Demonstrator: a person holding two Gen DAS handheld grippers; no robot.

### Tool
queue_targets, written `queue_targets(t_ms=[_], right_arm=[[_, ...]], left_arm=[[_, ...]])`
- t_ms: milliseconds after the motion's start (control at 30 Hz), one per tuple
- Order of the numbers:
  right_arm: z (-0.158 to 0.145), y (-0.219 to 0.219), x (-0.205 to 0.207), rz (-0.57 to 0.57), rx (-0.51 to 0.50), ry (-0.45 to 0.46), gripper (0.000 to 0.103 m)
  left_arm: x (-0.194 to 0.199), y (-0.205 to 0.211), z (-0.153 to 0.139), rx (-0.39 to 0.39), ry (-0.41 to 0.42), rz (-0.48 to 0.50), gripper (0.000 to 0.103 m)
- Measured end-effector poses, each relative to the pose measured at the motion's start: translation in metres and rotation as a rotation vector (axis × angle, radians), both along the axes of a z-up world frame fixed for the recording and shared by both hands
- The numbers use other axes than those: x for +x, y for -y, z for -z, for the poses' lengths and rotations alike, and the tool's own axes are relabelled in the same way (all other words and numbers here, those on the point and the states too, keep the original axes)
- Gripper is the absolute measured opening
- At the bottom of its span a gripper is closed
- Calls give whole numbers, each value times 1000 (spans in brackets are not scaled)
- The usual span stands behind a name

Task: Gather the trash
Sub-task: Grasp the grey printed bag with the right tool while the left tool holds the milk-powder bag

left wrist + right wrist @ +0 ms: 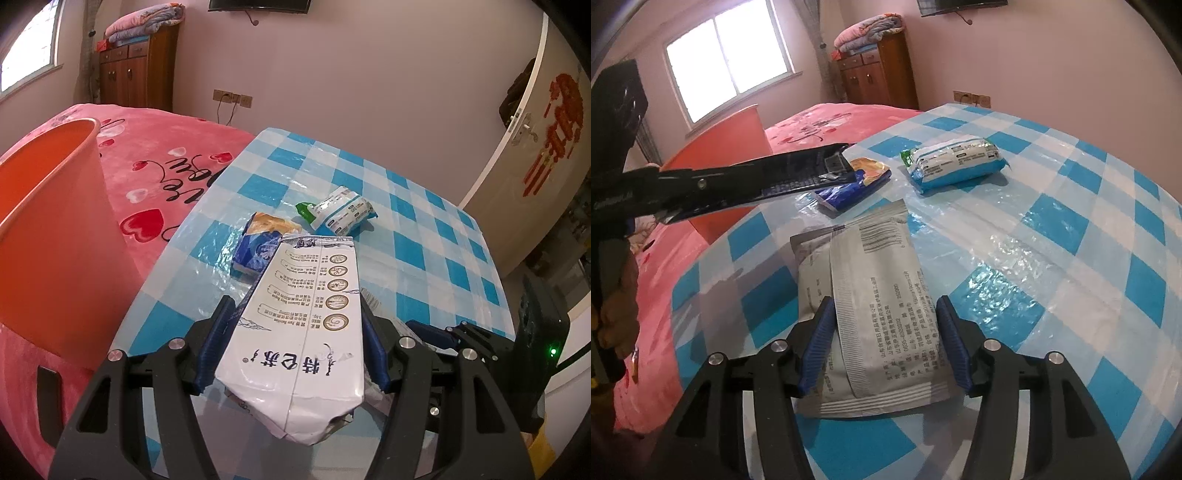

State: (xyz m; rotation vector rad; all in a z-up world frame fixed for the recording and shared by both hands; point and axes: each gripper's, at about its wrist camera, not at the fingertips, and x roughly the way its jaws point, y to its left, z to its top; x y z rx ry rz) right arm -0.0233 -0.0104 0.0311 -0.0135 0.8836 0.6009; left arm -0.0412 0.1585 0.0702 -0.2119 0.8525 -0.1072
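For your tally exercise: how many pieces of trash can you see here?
4. A white carton held in the left tool; a grey packet between the right tool's fingers; a blue wrapper and white-blue pack farther back on the table. Others may be hidden.

Daylight from the window (pixel 731 62) blows out white; glare streaks the glossy tablecloth (pixel 1015 258) ahead of the gripper; fisheye bends edges, corners vignetted.
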Motion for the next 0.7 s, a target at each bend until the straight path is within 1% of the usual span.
queue_targets(t_ms=[33,67,100,133,233,333,400,467,567,700], right_arm=[[0,0,-1,4,-2,-3,64],[1,-1,-1,1,0,-12,71],[3,-3,0,-7,1,-29,74],[3,-5,-1,-9,-6,-32,79],[4,-17,-8,-23,-67,-16,89],[8,-28,-13,-25,-140,11,90],[8,-29,-13,-20,-147,13,90],[9,-29,-14,-11,-155,13,84],[8,-30,-18,-13,-166,24,80],[8,-28,-26,6,-165,38,77]], left_arm=[[-2,-1,0,-2,1,2,64],[-3,-1,1,-3,2,3,64],[-5,-2,1,-5,3,4,64],[-6,-3,1,-8,3,5,64],[-11,-4,3,-13,3,9,64],[-16,-5,5,-13,4,15,64],[-19,-5,6,-17,5,20,64],[-22,-6,6,-18,9,22,64],[-26,-10,6,-30,14,23,64],[-31,-12,6,-42,20,25,64]])
